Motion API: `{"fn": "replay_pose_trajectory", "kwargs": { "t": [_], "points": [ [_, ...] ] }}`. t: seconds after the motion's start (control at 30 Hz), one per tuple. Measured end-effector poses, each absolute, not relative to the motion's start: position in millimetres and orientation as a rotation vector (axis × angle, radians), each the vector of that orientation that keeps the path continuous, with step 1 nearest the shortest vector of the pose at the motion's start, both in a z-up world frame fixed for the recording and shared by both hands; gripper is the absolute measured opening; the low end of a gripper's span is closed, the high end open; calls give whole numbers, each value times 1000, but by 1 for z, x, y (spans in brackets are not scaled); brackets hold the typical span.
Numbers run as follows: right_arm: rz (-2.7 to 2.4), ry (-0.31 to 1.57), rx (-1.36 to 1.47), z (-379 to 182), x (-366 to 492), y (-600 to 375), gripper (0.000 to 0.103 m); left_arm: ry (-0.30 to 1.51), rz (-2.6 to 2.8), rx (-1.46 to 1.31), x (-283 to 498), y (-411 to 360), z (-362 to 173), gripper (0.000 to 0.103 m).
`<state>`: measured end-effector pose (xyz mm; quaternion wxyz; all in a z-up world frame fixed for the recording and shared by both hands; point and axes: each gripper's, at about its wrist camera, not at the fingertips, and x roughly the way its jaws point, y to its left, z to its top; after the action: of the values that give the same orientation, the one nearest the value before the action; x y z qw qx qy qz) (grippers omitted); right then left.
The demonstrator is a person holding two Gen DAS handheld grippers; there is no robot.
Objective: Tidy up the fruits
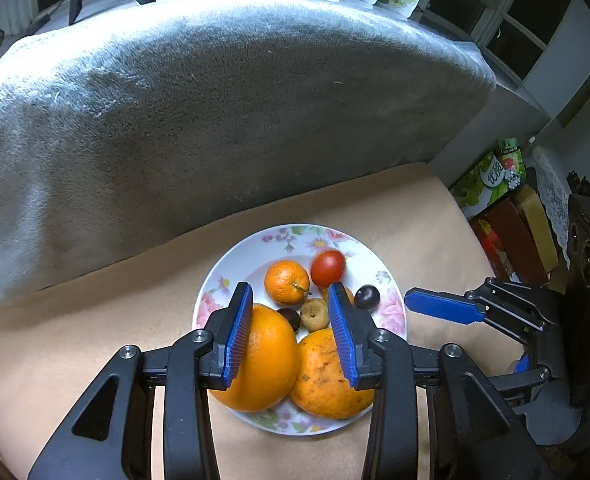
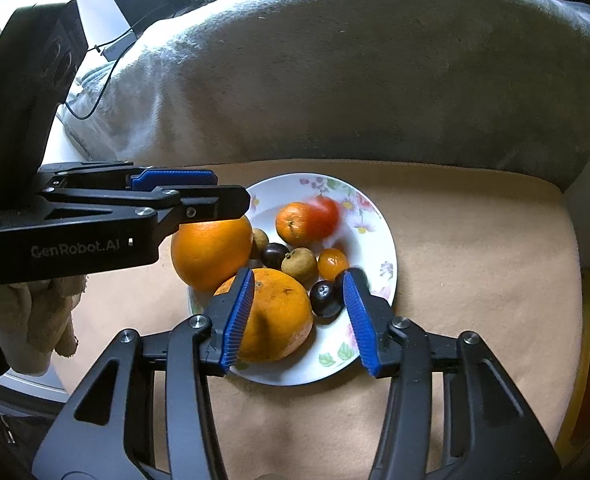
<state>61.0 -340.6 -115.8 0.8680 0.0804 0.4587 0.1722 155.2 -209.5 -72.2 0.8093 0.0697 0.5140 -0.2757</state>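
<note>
A floral plate [image 2: 379, 236] sits on a tan-covered bench [image 2: 475, 260], in front of a grey blanket [image 2: 355, 80]. All the fruit lies on the plate.

From left to right in the right wrist view: a large smooth orange [image 2: 209, 252] at the plate's left edge, touching a second, rougher large orange [image 2: 279, 312] nearer the camera. Both look heavy and firm; a hold across the widest part would suit them, as the round skin may slip. Mid-plate are a brown longan-like fruit [image 2: 300, 265] and a dark plum [image 2: 274, 255], then a mandarin [image 2: 295, 222], a red tomato [image 2: 327, 212] that looks soft and easily bruised, a small kumquat [image 2: 332, 263] and a dark grape [image 2: 325, 299].

The left gripper [image 1: 291, 330] hovers over the two oranges, fingers released, grasping nothing. The right gripper [image 2: 297, 318] hangs above the rough orange and grape, fingers likewise apart and empty.
</note>
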Motion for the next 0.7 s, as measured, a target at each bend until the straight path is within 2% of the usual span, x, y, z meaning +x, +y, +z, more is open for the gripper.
{"fn": "replay_pose_trajectory", "kwargs": {
  "t": [0.1, 0.17, 0.27, 0.33, 0.4, 0.47, 0.7],
  "points": [
    [359, 964, 140, -115, 59, -337, 51, 1089, -585, 154, 154, -210, -70, 56],
    [354, 963, 128, -115, 57, -334, 66, 1085, -583, 156, 152, -210, -68, 57],
    [348, 961, 122, -114, 55, -333, 68, 1082, -571, 157, 151, -208, -67, 67],
    [339, 969, 121, -114, 54, -333, 69, 1083, -565, 154, 151, -205, -66, 67],
    [336, 972, 118, -114, 54, -332, 71, 1089, -558, 149, 151, -205, -66, 74],
    [328, 969, 116, -114, 52, -333, 75, 1090, -551, 143, 152, -204, -65, 74],
    [289, 982, 111, -114, 49, -334, 76, 1106, -529, 141, 150, -202, -66, 76]
  ]
}}
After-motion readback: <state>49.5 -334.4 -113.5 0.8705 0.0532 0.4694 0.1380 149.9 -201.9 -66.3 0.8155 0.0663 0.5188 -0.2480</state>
